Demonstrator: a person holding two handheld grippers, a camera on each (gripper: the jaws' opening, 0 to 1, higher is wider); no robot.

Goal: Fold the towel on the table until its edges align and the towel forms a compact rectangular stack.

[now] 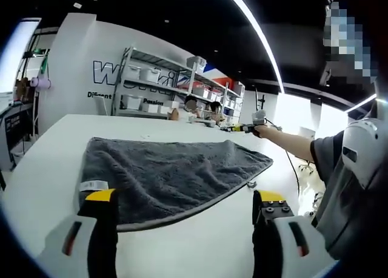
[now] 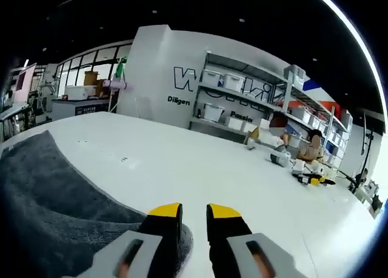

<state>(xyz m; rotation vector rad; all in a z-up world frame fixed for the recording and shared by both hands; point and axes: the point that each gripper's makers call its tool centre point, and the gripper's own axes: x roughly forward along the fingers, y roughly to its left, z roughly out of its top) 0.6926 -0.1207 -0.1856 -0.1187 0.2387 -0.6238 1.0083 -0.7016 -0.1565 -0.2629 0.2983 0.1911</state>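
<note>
Two yellow-tipped grippers hover by a dark grey plush towel (image 1: 170, 175) lying flat on a white table (image 1: 200, 241).

In the left gripper view, the left gripper (image 1: 185, 202) has its jaws spread wide and released, grasping nothing; the towel lies spread between and beyond them, its near edge just ahead of the jaw tips, and a small white label (image 1: 93, 185) on its corner sits just above the left-hand jaw. Beyond the right-hand jaw, a person's outstretched arm (image 1: 291, 139) reaches over the table. In the right gripper view, the right gripper (image 2: 194, 212) has its jaws close together with a narrow gap, nothing between them; the towel lies to the left of the jaws, its rounded corner at the left-hand jaw's tip. Far ahead stands metal shelving with white bins (image 2: 242, 99).
</note>
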